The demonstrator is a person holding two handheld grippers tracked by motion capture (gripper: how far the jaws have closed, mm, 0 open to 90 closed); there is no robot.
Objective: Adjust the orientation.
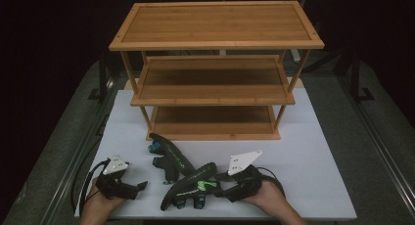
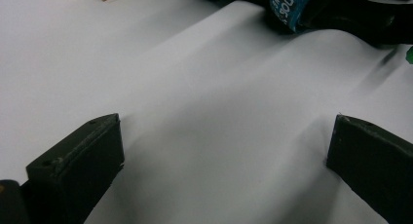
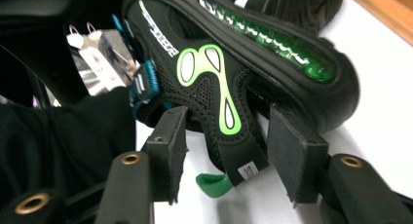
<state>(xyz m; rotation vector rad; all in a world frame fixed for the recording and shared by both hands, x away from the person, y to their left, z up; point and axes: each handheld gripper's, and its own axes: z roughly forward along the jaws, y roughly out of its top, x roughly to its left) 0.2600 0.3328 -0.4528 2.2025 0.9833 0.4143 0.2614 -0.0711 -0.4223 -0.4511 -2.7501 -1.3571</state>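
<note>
The right gripper (image 3: 224, 151) straddles the heel of the near sandal (image 1: 188, 185), its jaws around the strap but whether the pads press is hard to tell. In the high view that sandal lies on its side at lower centre, sole up. The left gripper (image 2: 224, 160), at lower left there, is released over bare white table (image 2: 195, 87). The second sandal (image 1: 169, 154) lies above it, cut off in the left gripper view. The wooden shelf (image 1: 215, 73) stands behind.

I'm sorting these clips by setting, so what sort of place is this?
Probably a staged recording bench, not a home: a white table against a dark backdrop, bearing a bare three-tier bamboo shelf and two black sandals, with metal frame rails alongside.
</note>
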